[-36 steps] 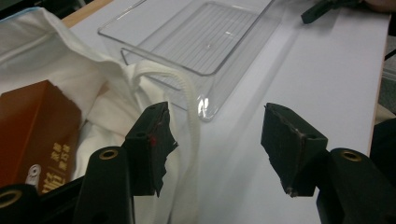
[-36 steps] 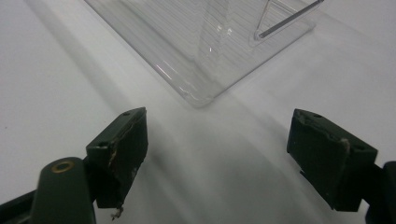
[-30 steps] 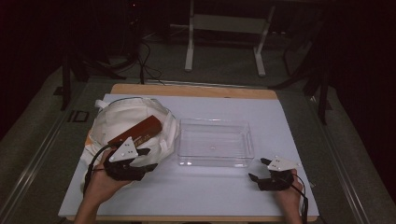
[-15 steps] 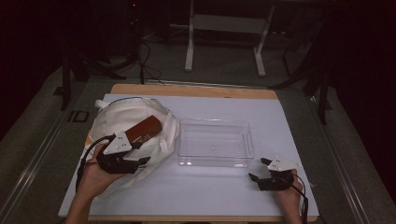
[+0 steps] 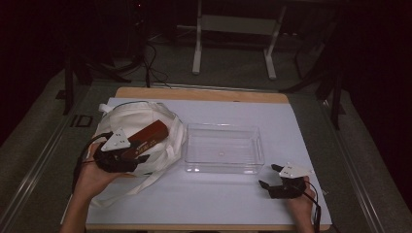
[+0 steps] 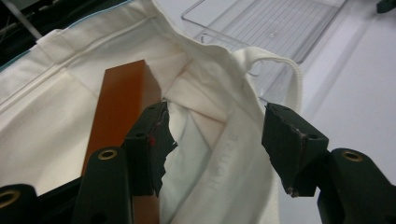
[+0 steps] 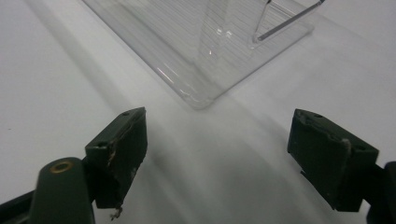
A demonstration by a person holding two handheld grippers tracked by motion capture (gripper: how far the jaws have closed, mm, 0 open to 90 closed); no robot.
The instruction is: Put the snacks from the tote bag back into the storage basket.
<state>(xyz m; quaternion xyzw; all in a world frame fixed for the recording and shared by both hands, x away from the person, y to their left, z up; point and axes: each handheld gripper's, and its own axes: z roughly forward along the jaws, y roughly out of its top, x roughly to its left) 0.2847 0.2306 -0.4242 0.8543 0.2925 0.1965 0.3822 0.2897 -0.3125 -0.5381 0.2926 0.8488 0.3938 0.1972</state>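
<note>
Here the brown block point(image 5: 148, 135) slants toward the tray point(image 5: 252, 141); both grippers' fingers gape wide, holding nothing.

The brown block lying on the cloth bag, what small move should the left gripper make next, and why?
Probably shift the left gripper sideways to center its open jaws on the brown block, then close. The block lies outside the left jaw, with only the cloth bag between the jaws.

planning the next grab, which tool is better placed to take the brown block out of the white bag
Left. The left tool is open over the white cloth bag, one jaw beside the brown rectangular block. The right tool sits beyond the clear plastic tray.
</note>
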